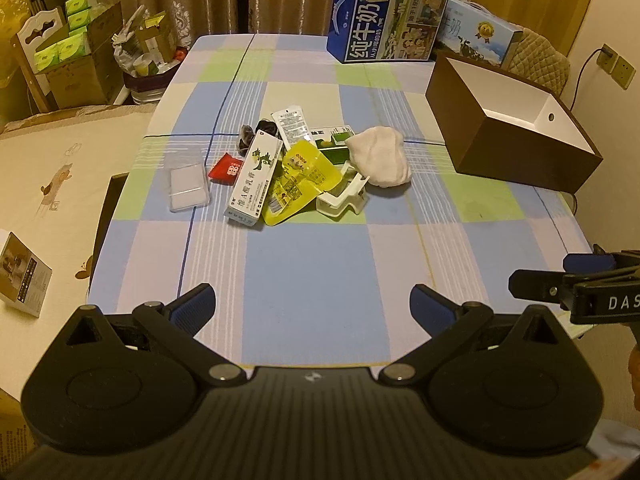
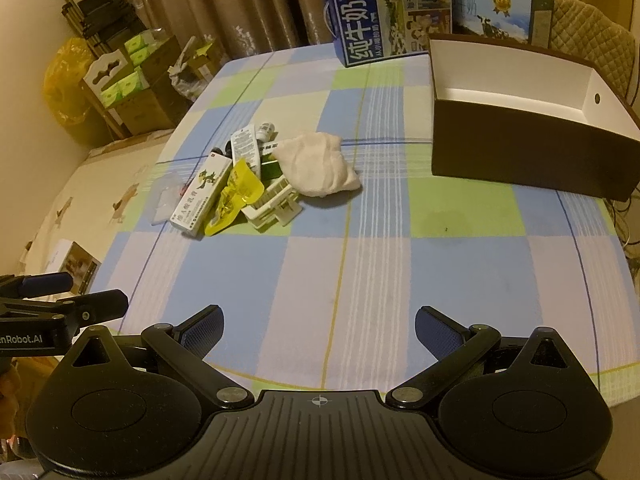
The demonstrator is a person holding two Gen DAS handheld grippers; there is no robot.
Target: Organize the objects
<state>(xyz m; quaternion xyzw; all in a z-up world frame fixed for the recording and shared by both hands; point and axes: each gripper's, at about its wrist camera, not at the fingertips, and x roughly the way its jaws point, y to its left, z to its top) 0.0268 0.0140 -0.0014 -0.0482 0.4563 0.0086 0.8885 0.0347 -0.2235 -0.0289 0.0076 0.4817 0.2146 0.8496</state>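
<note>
My left gripper (image 1: 312, 306) hangs over the near edge of the table (image 1: 320, 272), jaws spread wide with nothing between them; my right gripper (image 2: 319, 326) hovers the same way, wide and empty. Straight ahead of both, well beyond the fingertips, lies the heap to sort: a long white ointment box (image 1: 254, 178) with green print, a yellow packet (image 1: 298, 178) leaning on it, a white plastic holder (image 1: 342, 200) touching that packet, and a crumpled white cloth (image 1: 380, 156) just beyond the holder to the right. The left view shows more of the pile's far-left side: a clear flat case (image 1: 188, 186) lying apart from the heap, a small red sachet (image 1: 226, 169) between it and the ointment box, and dark wrapped pieces (image 1: 256, 134) behind. From the right view the case is only a faint glint and the sachet barely shows, but a white tube (image 2: 245, 148) lies clear, with a small bottle (image 2: 266, 130) behind its far end. Ahead to the right sits the open brown box (image 2: 520, 156) with a white inside, empty as far as I can see; the right view looks deeper into it. Behind it stand two milk cartons (image 2: 384, 12). Each view catches the other gripper's tip at its edge.
</note>
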